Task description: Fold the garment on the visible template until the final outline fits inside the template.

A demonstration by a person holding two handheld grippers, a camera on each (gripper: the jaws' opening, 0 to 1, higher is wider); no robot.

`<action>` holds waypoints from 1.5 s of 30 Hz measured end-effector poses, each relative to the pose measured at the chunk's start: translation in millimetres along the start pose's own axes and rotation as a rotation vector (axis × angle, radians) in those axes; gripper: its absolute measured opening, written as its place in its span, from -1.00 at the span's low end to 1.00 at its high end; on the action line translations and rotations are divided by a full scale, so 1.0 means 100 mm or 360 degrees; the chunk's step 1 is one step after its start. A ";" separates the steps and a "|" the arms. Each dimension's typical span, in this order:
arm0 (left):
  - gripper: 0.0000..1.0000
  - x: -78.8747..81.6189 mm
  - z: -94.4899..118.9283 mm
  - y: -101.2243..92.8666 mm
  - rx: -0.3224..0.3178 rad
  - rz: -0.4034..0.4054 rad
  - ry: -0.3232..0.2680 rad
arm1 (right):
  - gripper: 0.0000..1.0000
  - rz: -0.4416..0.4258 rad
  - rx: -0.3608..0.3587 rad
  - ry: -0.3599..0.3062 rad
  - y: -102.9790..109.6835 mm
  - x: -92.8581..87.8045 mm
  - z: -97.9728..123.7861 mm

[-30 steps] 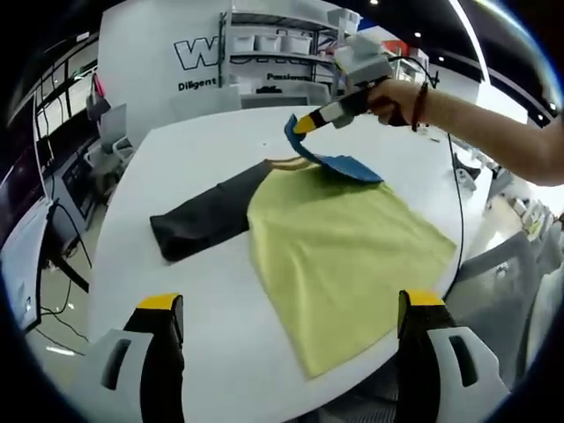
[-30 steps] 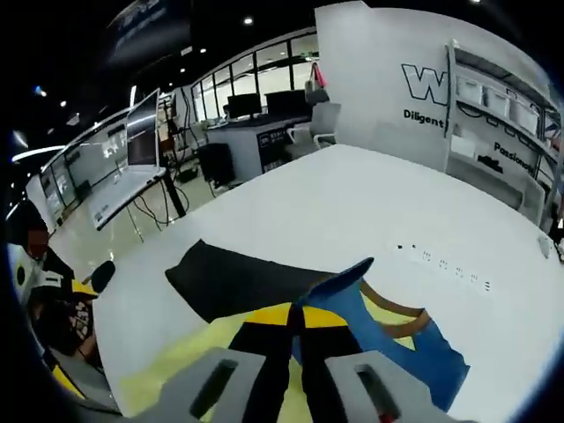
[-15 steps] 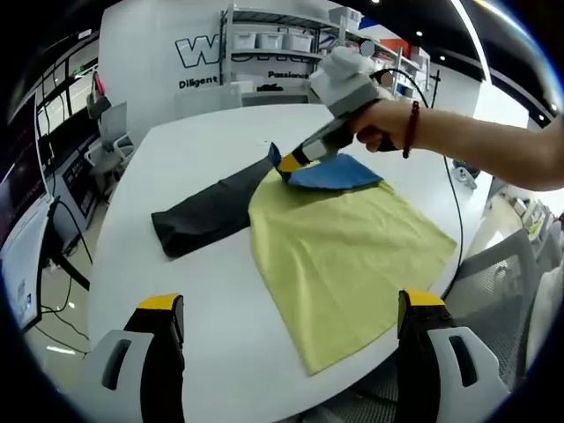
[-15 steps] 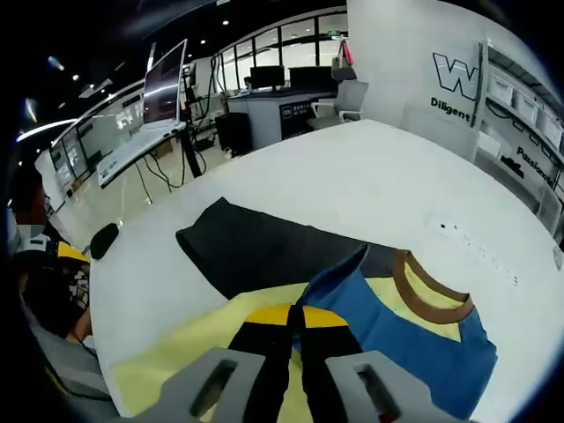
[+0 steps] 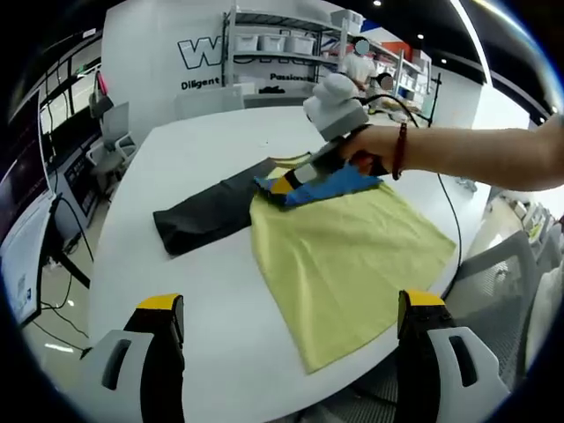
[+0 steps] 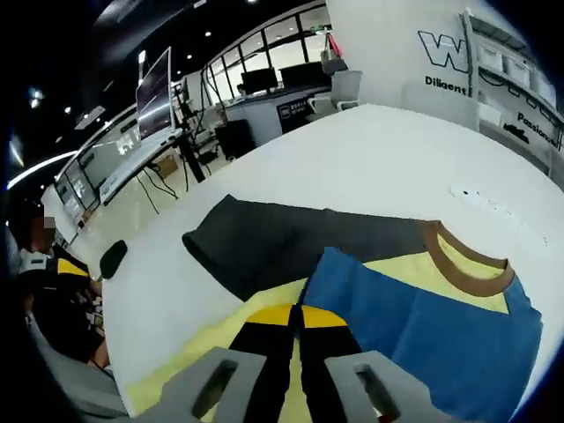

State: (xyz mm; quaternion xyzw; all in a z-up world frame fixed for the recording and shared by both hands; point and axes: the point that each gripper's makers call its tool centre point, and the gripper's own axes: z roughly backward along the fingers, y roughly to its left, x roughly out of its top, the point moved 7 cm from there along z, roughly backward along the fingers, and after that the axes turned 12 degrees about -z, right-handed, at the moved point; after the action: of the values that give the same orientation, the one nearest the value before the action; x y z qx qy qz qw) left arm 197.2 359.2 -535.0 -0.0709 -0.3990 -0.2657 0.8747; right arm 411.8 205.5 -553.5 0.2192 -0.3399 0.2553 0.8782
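The right gripper (image 6: 300, 310) clenches the blue sleeve (image 6: 423, 330) over the garment (image 5: 344, 256); the left gripper (image 5: 286, 304) stands released near its hem.

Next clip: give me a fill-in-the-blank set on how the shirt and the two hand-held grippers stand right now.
1. The right hand-held gripper is shut on the ____ sleeve of the shirt.
2. The other sleeve, lying flat on the table, is ____ in colour.
3. The left hand-held gripper hovers with its jaws ____.
4. The shirt's collar is ____.

Missing words: blue; black; open; brown
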 end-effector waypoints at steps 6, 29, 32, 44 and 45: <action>0.98 -0.02 0.04 0.01 0.0013 0.0005 -0.0016 | -0.98 -0.0188 0.0121 0.0052 0.10 -0.30 -0.36; 0.98 0.11 -0.03 0.04 0.0049 -0.0026 -0.0059 | 0.15 -0.0266 -0.0188 -0.0058 -0.97 -0.58 0.49; 0.98 0.10 -0.03 0.05 0.0049 -0.0038 -0.0052 | 0.15 -0.0296 -0.0235 -0.0068 -1.11 -0.64 0.57; 0.98 0.11 -0.03 0.02 0.0027 -0.0042 -0.0051 | 0.14 -0.0413 -0.0355 -0.0036 -1.47 -0.81 0.75; 0.98 0.11 -0.03 0.01 0.0014 -0.0048 -0.0053 | 0.14 -0.0418 -0.0367 -0.0027 -1.49 -0.83 0.76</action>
State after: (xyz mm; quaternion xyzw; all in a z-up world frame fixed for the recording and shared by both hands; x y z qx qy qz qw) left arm 206.0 354.4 -528.9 -0.0653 -0.4157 -0.2759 0.8642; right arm 411.1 23.3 -592.3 0.1618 -0.3427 0.0958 0.9204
